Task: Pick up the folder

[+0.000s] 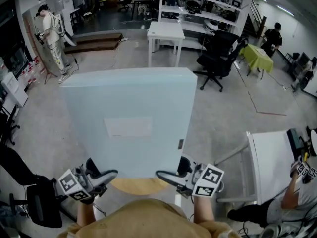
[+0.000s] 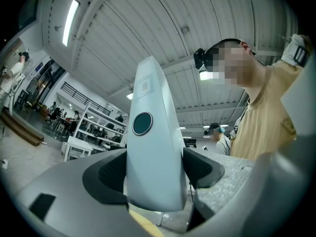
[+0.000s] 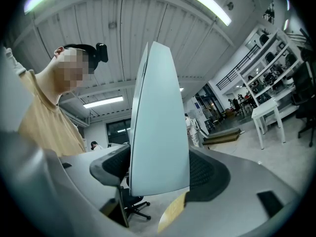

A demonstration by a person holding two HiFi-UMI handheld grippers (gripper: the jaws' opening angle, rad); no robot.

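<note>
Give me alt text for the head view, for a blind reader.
A large pale blue folder is held up by its near edge, the left gripper and right gripper each clamped near a corner. Beyond it stands a white table.

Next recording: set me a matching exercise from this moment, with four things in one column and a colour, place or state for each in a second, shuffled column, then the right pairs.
Things
1. folder
2. left tool
3. right tool
4. office chair

Descriptions
A. black, on the floor far ahead
B. shut on the folder's near right corner
C. pale blue, gripped by both tools
D. shut on the folder's near left corner

Pairs: 1-C, 2-D, 3-B, 4-A
</note>
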